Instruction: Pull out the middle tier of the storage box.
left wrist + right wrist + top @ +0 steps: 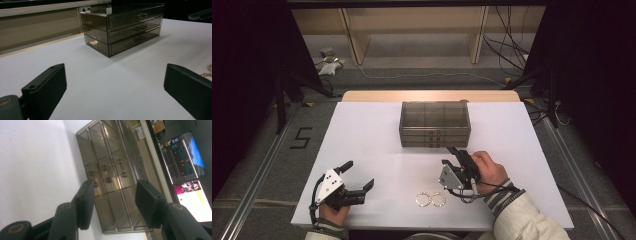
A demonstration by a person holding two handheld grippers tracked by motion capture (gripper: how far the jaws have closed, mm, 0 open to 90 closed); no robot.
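A smoky see-through box of three drawers (435, 125) stands at the middle of the white table (372, 130). My right gripper (451, 156) is held just in front of the box's right half, rolled onto its side. In the right gripper view its jaws (115, 195) stand apart, facing the drawer fronts (110, 175) and their small handles, with nothing between them. My left gripper (360, 174) rests open near the front left edge. In its own view the jaws (115, 80) stand wide apart, pointing at the box (125, 27) from afar. Two gold bracelets (430, 199) lie near the front edge.
A wooden strip (432, 95) runs along the table's far edge, with shelving and cables on the floor behind. A bit of gold chain (207, 71) shows at the right of the left gripper view. Bright screens (185, 162) glow beyond the box in the right gripper view.
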